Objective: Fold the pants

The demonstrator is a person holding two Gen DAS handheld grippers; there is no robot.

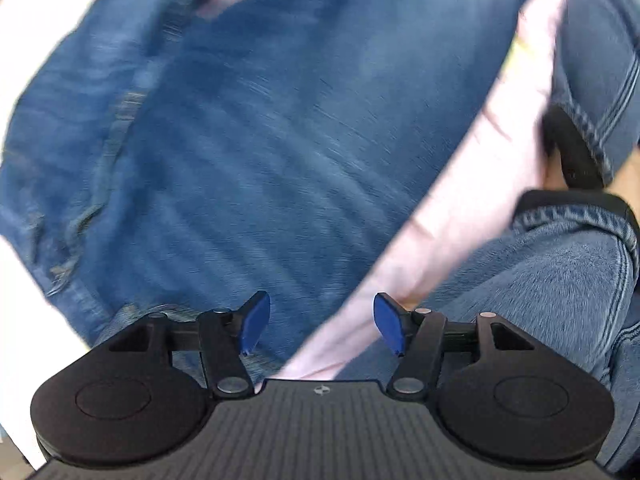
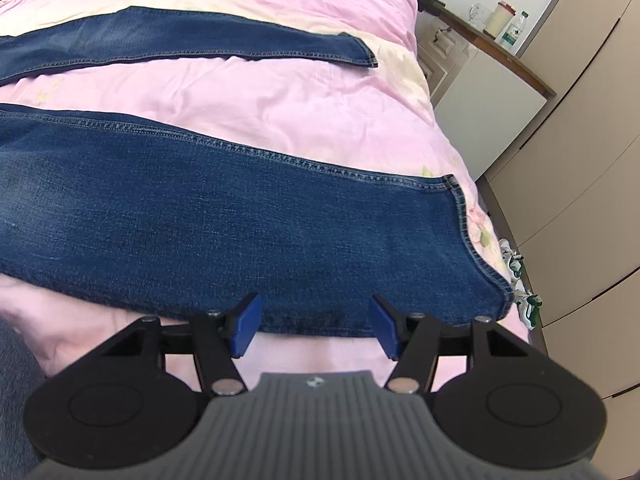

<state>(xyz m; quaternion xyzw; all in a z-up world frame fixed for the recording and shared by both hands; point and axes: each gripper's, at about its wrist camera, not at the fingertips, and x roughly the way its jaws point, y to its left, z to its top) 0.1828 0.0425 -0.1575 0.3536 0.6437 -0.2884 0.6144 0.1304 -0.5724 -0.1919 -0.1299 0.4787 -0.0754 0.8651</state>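
Blue-padded fingers of the left gripper (image 1: 321, 328) stand wide apart with nothing between them, hovering over the pants (image 1: 248, 120), whose broad upper part fills most of the left wrist view in a motion-blurred mass of dark denim. Pink bedding (image 1: 460, 200) shows as a diagonal band to the right of that denim. Only this view takes in the person's own legs in lighter jeans (image 1: 560, 264) at the right edge.

From the right wrist view, the right gripper (image 2: 318, 328) likewise has its fingers spread wide, gripping nothing, poised just at the near edge of one pant leg (image 2: 240, 220), which lies flat across the bed (image 2: 280, 112). Its hem (image 2: 466, 232) sits near the bed's right side. A second leg (image 2: 180, 40) lies farther back, well apart from the first, with pink bedding between them; the left view shows neither leg end. Also seen only here: a counter (image 2: 500, 46) beyond the bed carrying a glass mug (image 2: 478, 14), a lidded jar (image 2: 502, 16) and a bottle (image 2: 514, 32), and sneakers (image 2: 520, 284) on the floor beside the bed.
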